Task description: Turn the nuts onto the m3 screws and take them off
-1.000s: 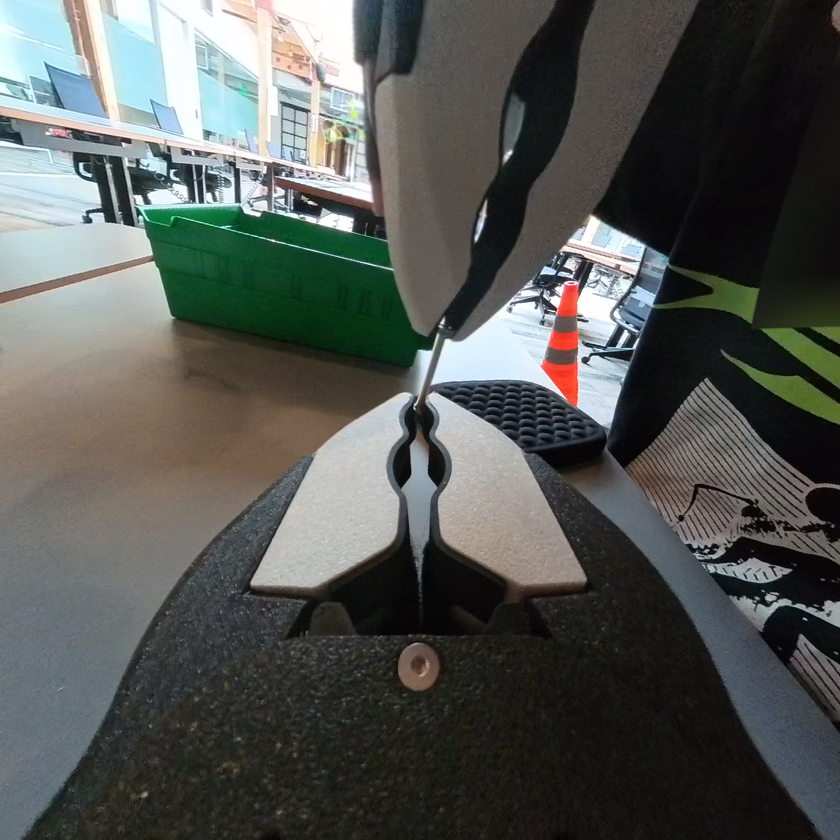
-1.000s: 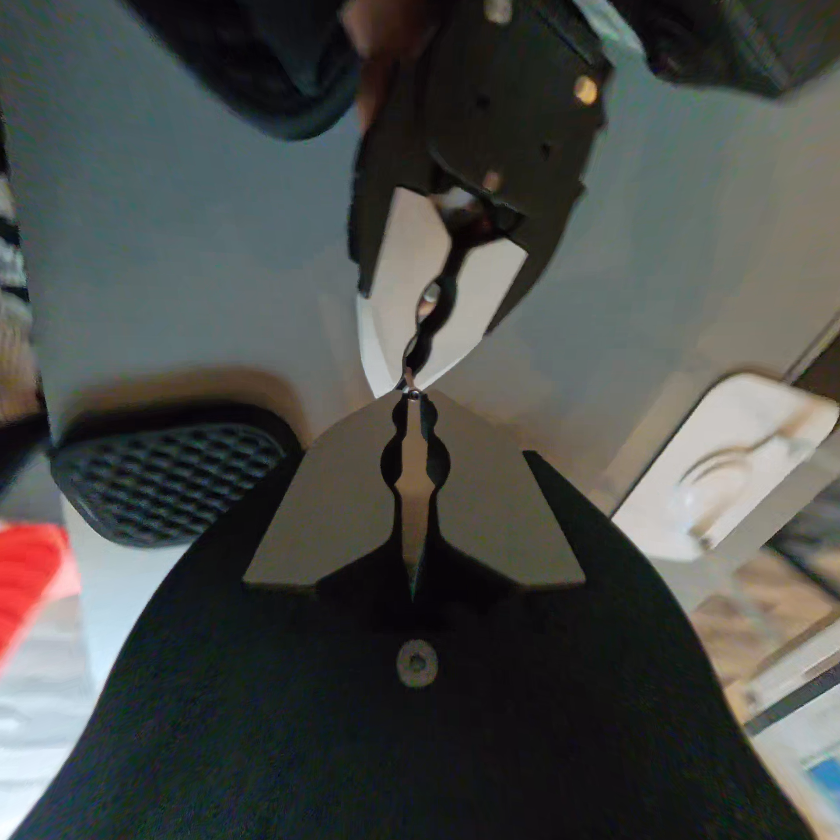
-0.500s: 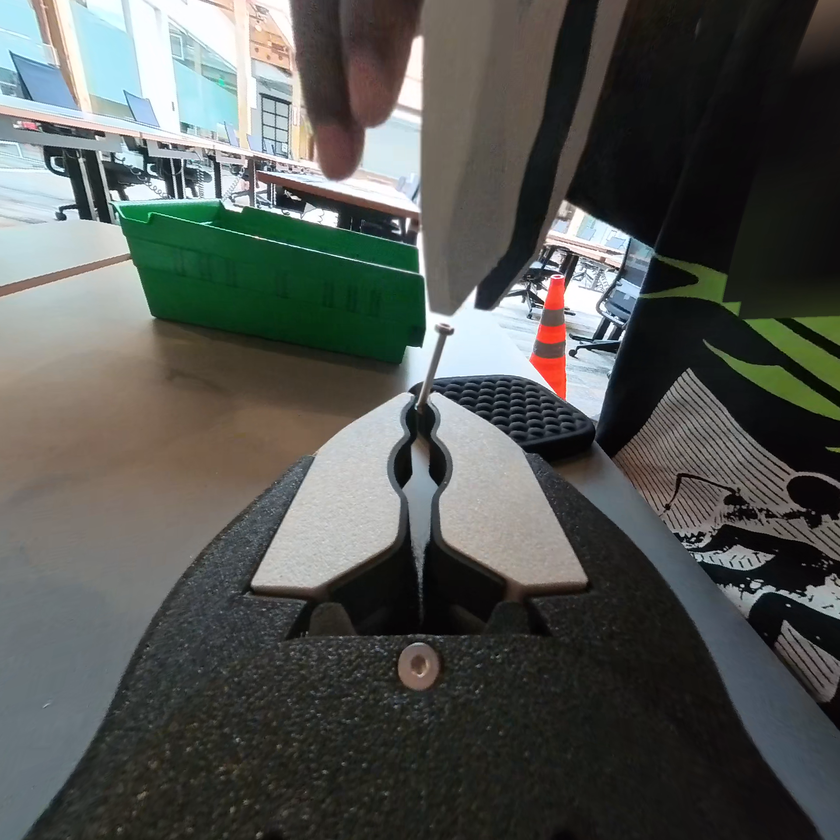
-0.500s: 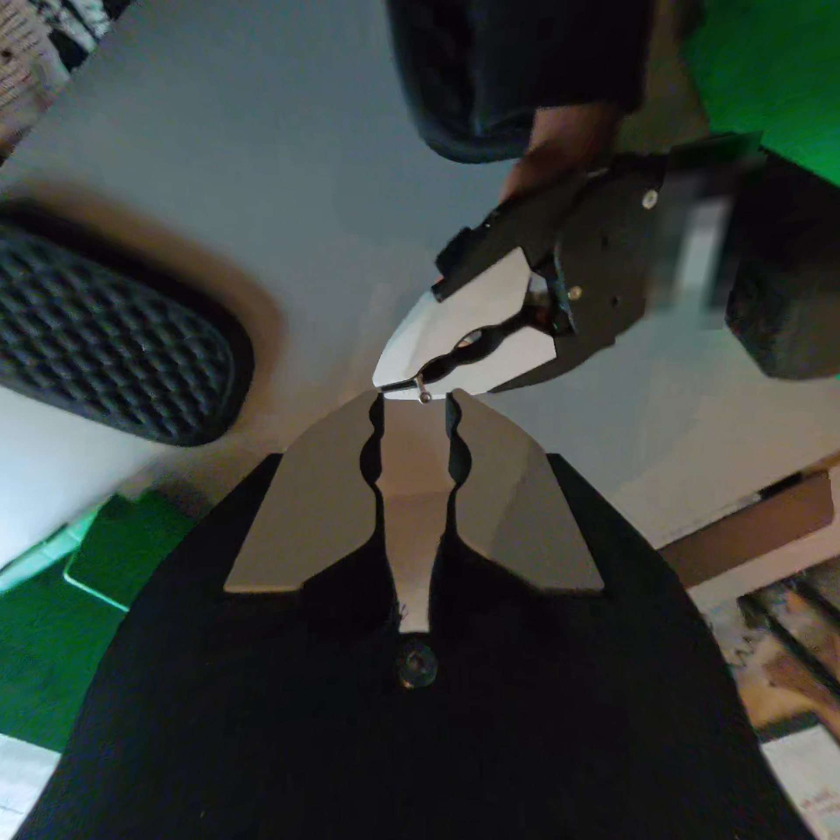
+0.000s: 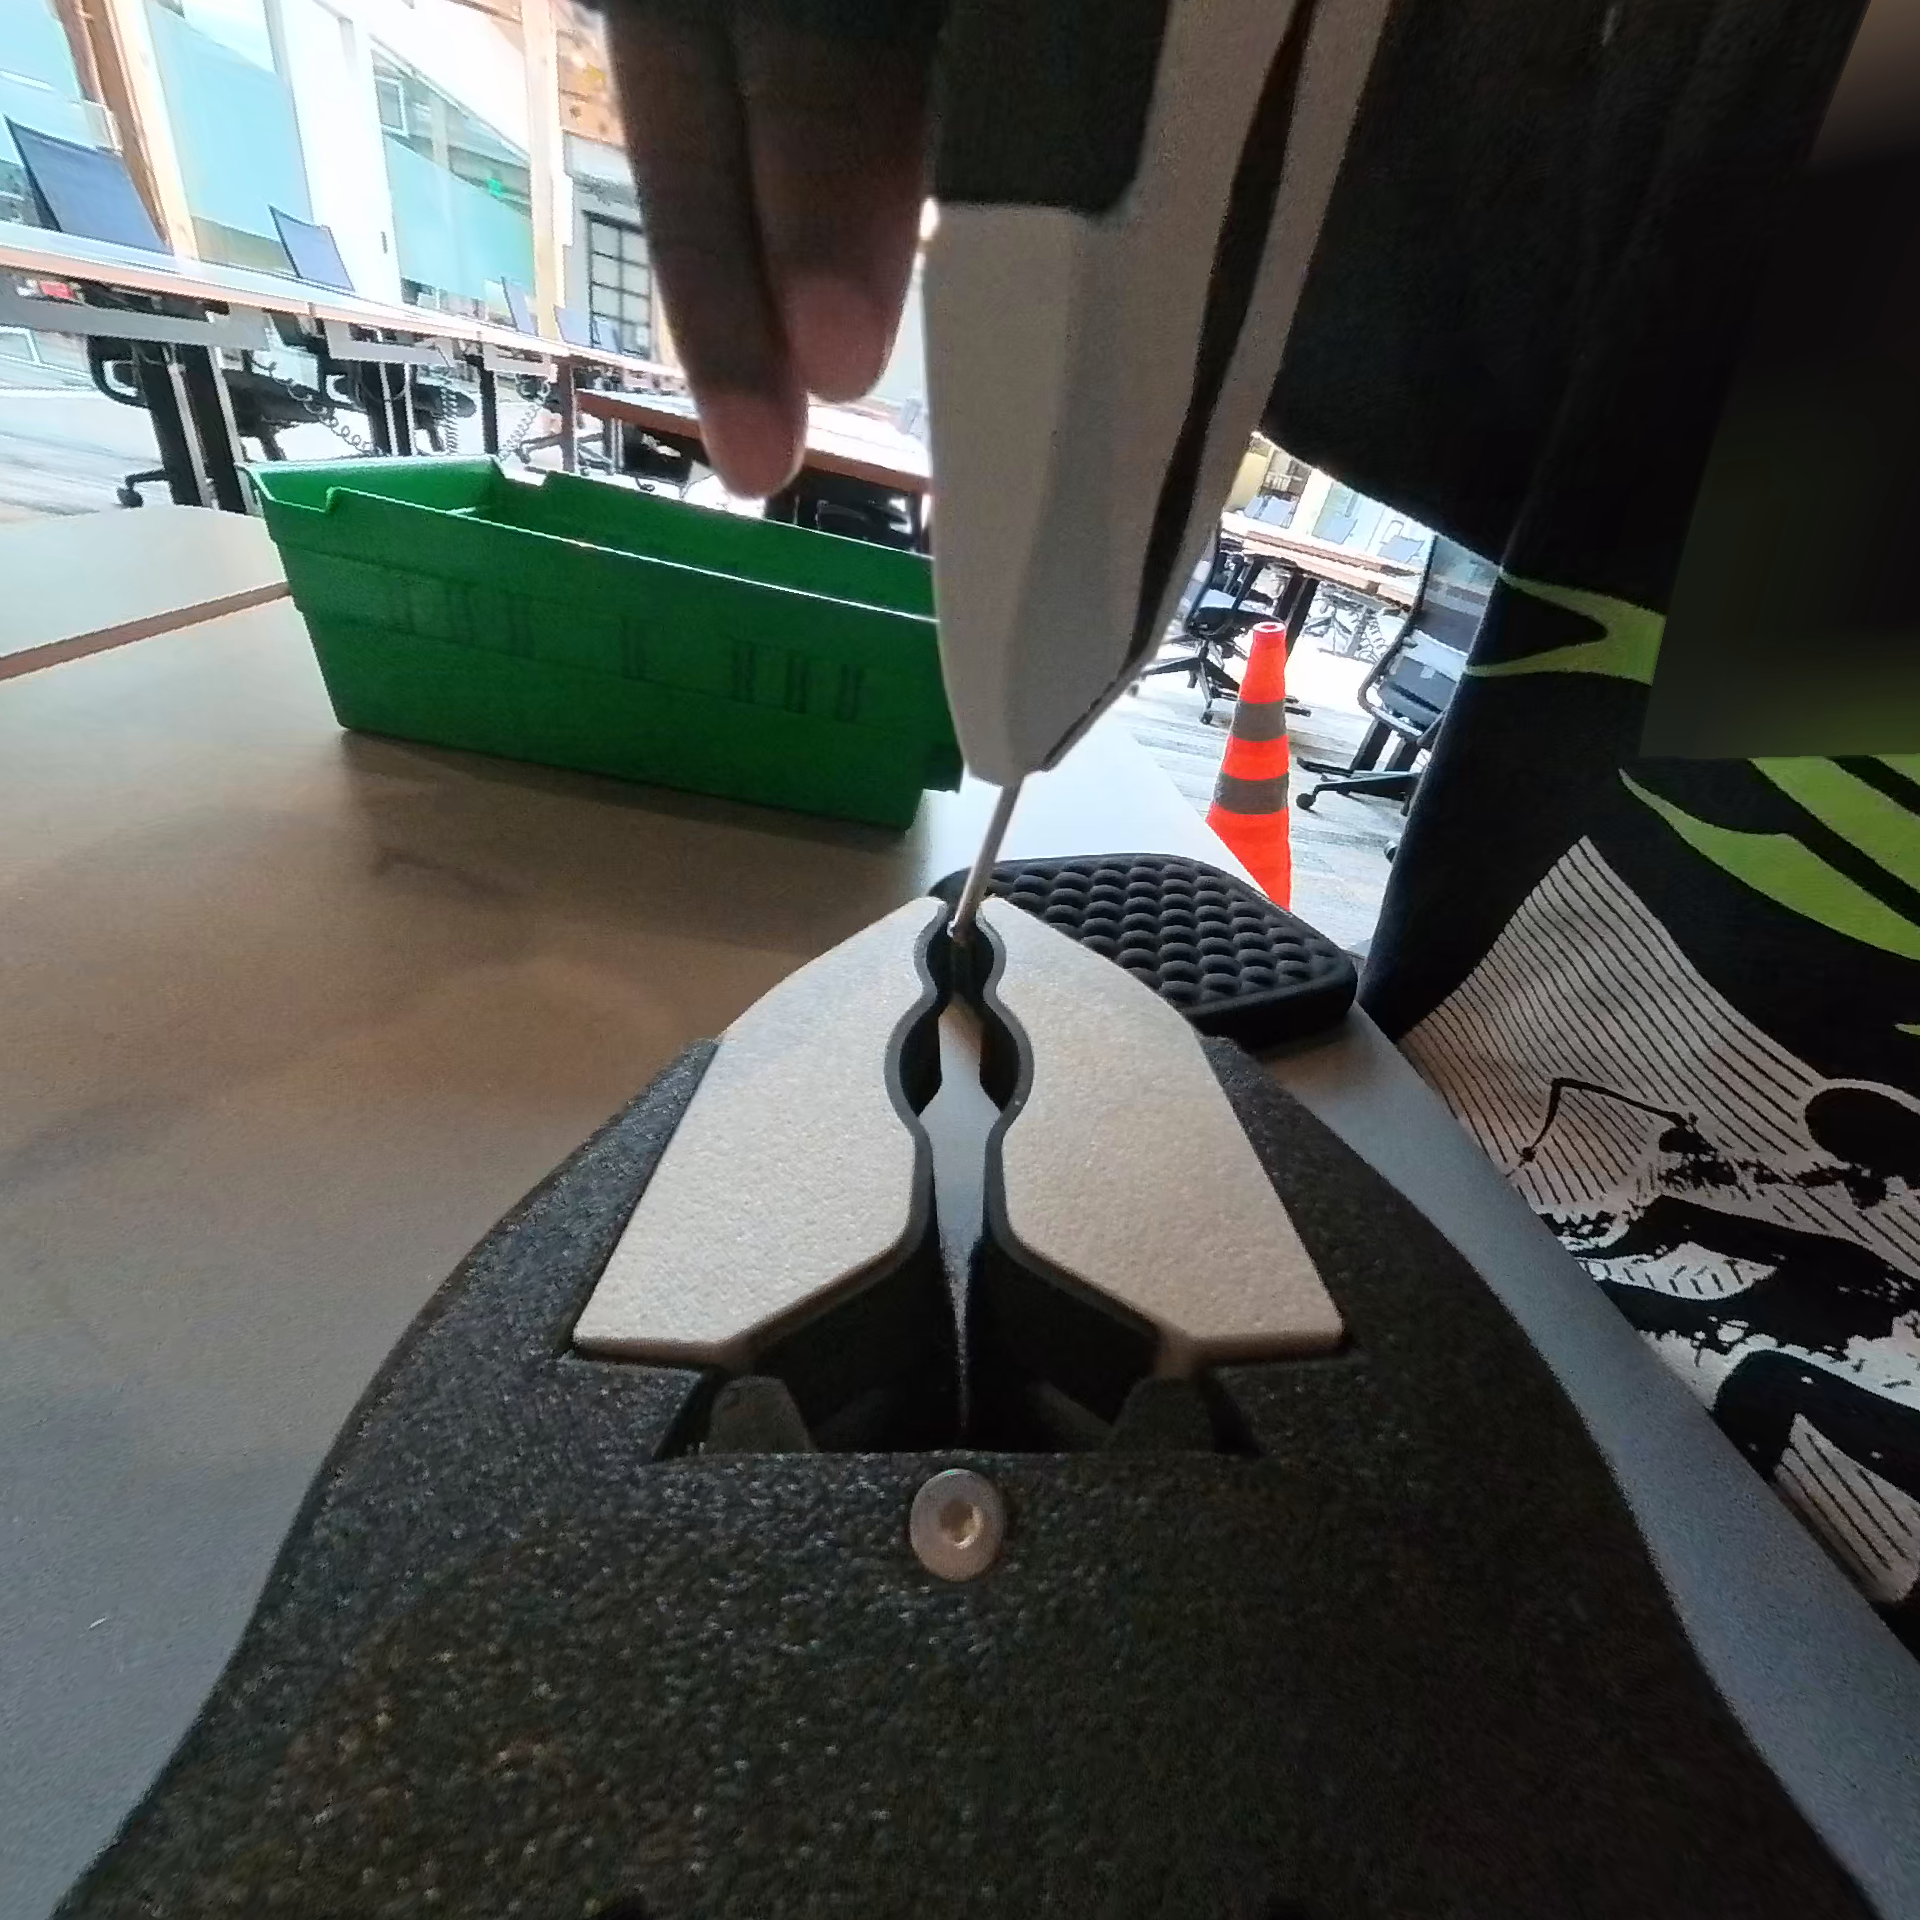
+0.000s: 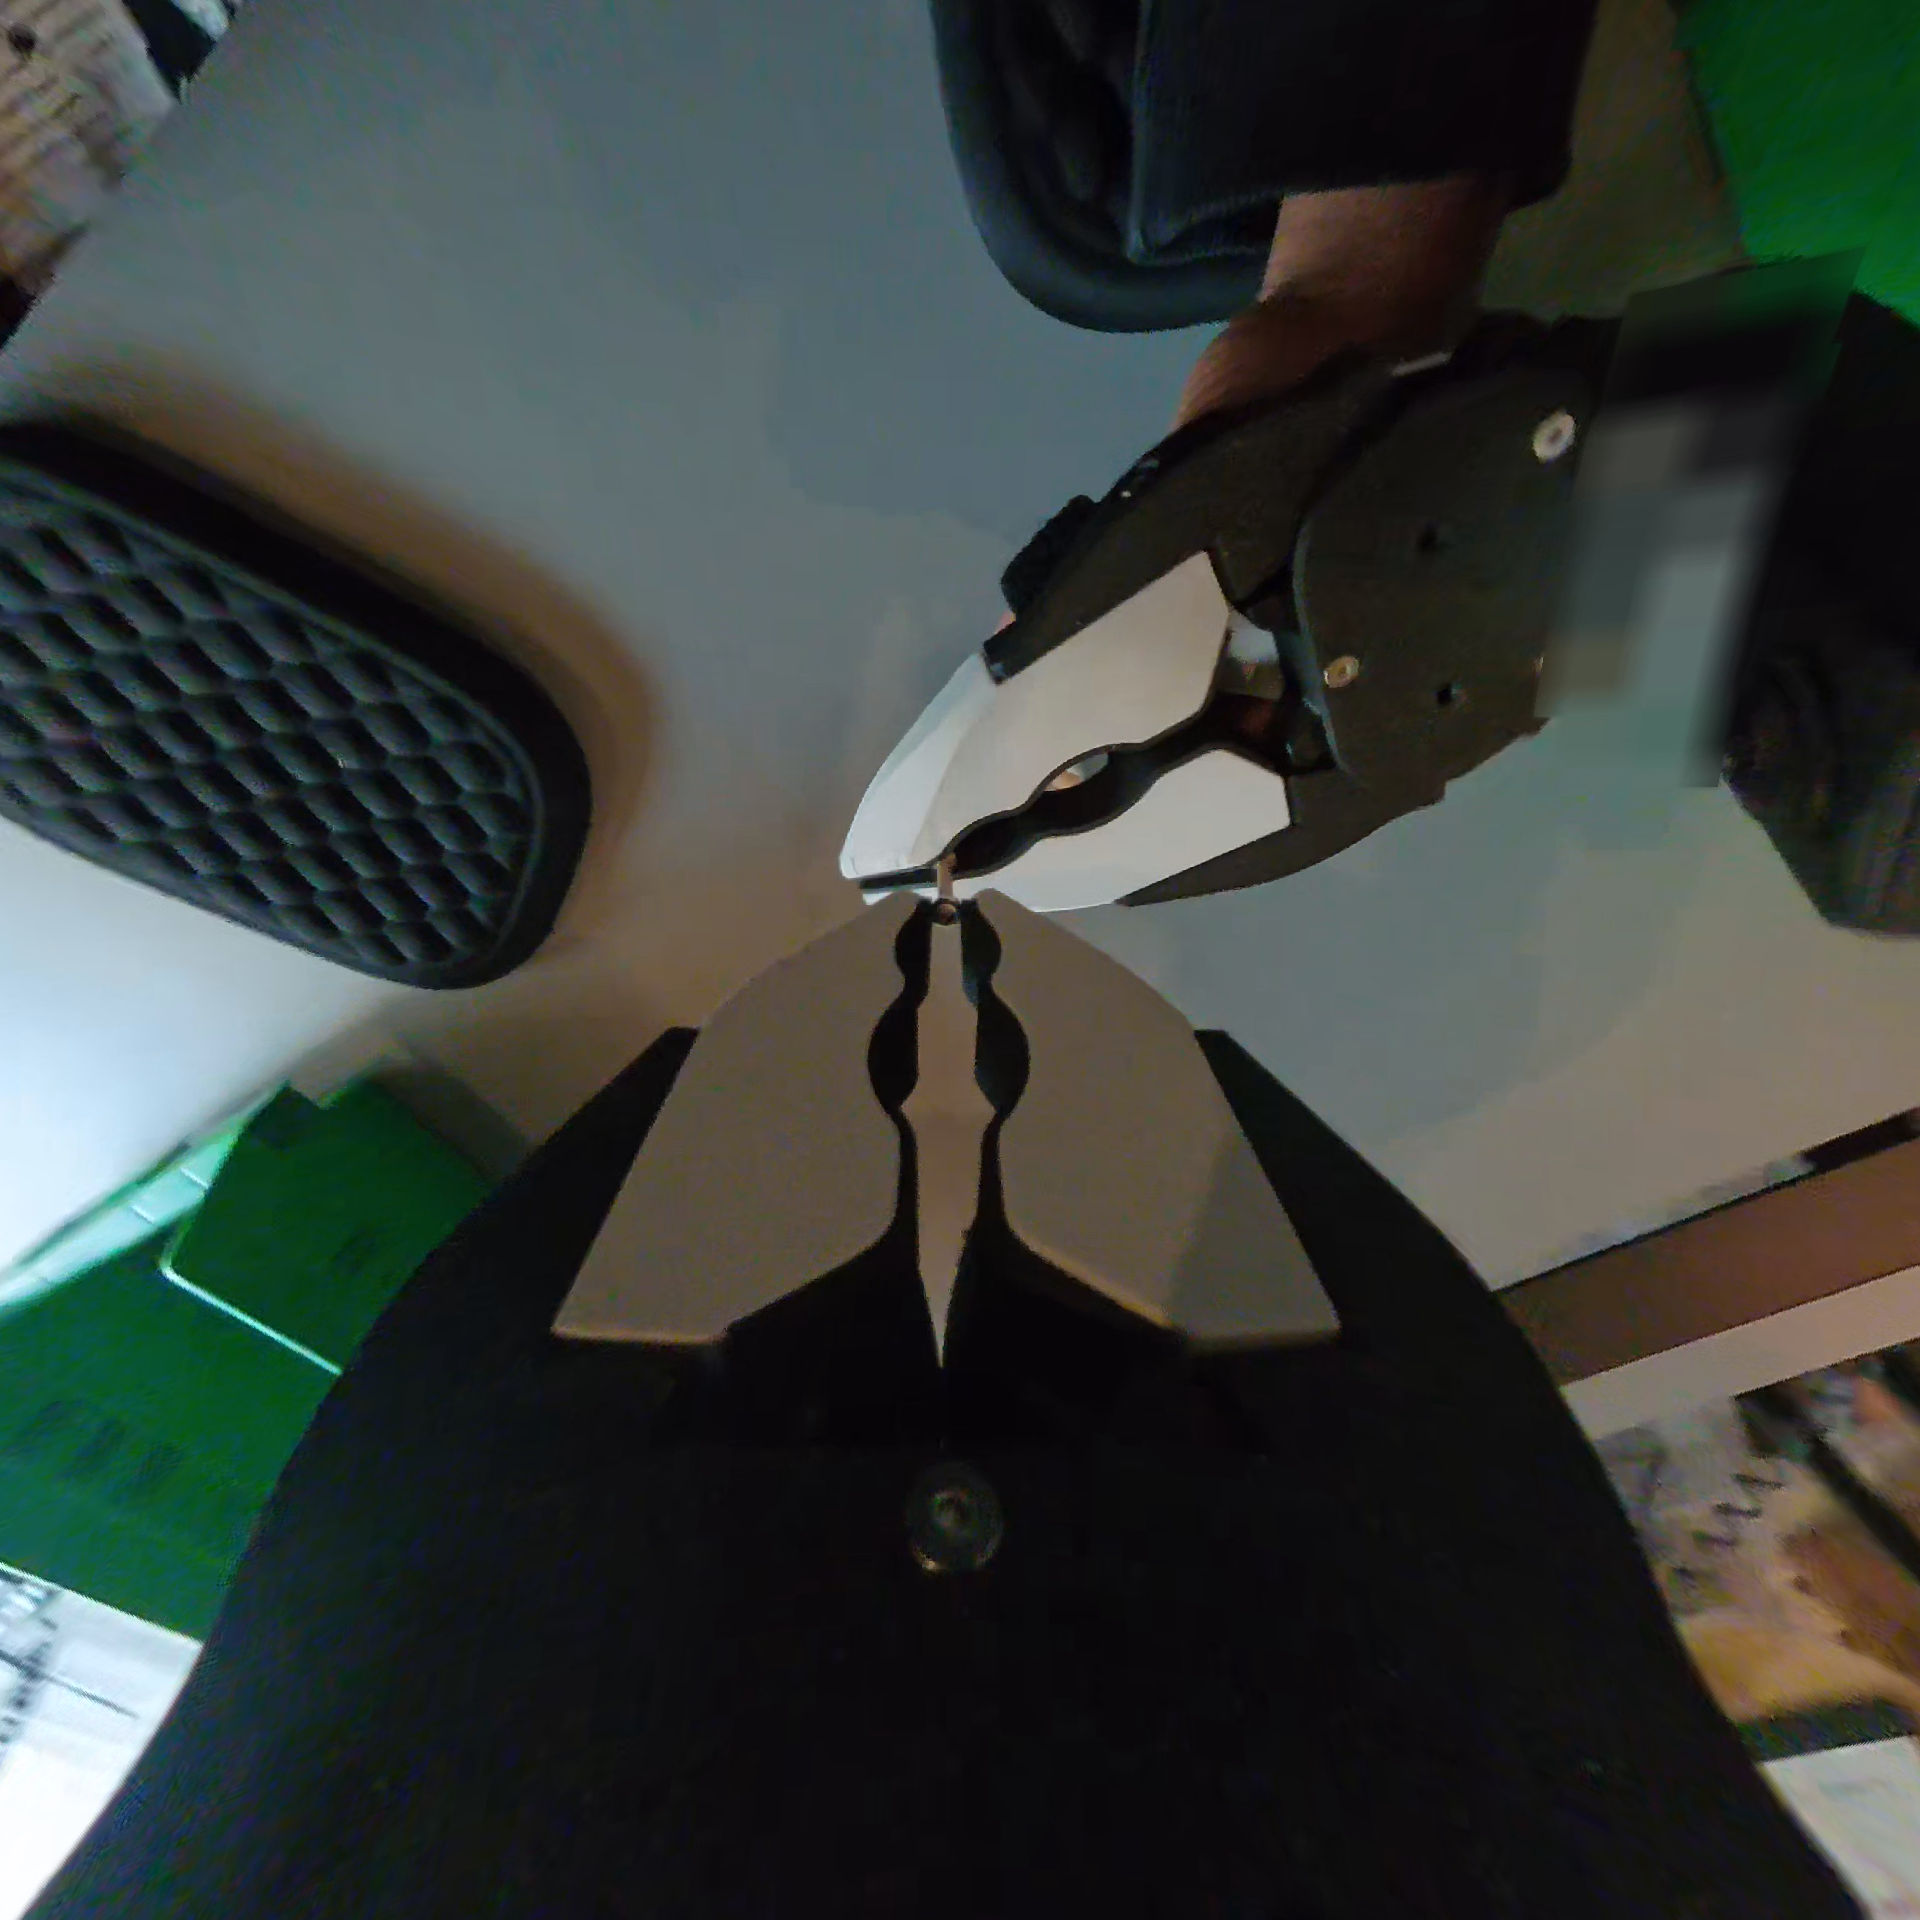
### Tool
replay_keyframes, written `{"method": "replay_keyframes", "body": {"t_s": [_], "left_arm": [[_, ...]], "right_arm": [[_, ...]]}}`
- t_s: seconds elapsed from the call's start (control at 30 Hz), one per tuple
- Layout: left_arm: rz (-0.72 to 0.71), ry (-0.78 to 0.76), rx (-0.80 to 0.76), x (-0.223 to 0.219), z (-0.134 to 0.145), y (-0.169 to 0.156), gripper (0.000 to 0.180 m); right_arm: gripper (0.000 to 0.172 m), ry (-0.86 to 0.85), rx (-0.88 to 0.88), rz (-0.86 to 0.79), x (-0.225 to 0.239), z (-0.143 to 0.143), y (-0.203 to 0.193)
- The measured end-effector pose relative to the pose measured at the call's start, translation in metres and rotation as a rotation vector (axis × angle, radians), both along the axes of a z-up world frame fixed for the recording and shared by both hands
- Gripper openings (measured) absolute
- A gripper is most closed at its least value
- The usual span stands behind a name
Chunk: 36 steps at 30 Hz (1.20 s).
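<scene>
My left gripper (image 5: 961, 916) is shut on a thin silver M3 screw (image 5: 987, 847), which stands up out of its tips just above the table. My right gripper (image 6: 943, 906) comes down from above and is shut on the small nut (image 6: 943, 912) at the screw's upper end. In the left wrist view the right gripper's white fingers (image 5: 1023, 582) cover the top of the screw. In the right wrist view the left gripper (image 6: 906, 871) lies across, with the screw (image 6: 941, 885) running from its tips into mine.
A green bin (image 5: 623, 644) stands on the grey table (image 5: 312, 987) behind the grippers. A black honeycomb mat (image 5: 1164, 935) lies near the table's right edge. A person's hand (image 5: 769, 260) and dark printed shirt (image 5: 1662, 1091) are close on the right. An orange cone (image 5: 1257, 758) stands beyond. Left tips to right tips: about 4 cm.
Half a second ago my right gripper was open and lifted clear of the screw's top. It has come back down and shut on the nut again. My left gripper has kept its hold.
</scene>
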<state>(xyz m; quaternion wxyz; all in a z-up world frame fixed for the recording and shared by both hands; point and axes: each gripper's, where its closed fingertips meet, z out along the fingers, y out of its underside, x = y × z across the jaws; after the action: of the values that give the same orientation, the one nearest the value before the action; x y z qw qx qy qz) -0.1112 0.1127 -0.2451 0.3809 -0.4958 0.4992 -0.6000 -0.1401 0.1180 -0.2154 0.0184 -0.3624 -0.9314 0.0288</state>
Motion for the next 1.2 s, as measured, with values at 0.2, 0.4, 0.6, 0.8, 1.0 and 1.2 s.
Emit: {"method": "replay_keyframes", "body": {"t_s": [0.2,0.4,0.6,0.8,1.0,1.2], "left_arm": [[0.056,0.002,0.008,0.000,0.000,0.006,0.001],[0.119,0.027,0.036,0.003,-0.003,0.011,0.001],[0.127,0.029,0.046,0.003,-0.004,0.011,0.001],[0.103,0.028,0.042,0.003,-0.004,0.009,0.001],[0.089,0.026,0.037,0.003,-0.004,0.008,0.001],[0.083,0.026,0.038,0.003,-0.004,0.007,0.001]], "right_arm": [[0.004,0.026,0.018,-0.377,0.004,0.000,0.006],[0.004,0.069,0.030,-0.822,0.006,-0.002,0.009],[0.012,0.103,0.035,-0.941,0.007,-0.002,0.009],[0.037,0.122,0.061,-0.427,0.005,0.009,0.009],[0.019,0.054,0.068,-0.033,0.009,0.004,0.005],[0.011,0.052,0.057,0.026,0.002,-0.001,0.004]]}}
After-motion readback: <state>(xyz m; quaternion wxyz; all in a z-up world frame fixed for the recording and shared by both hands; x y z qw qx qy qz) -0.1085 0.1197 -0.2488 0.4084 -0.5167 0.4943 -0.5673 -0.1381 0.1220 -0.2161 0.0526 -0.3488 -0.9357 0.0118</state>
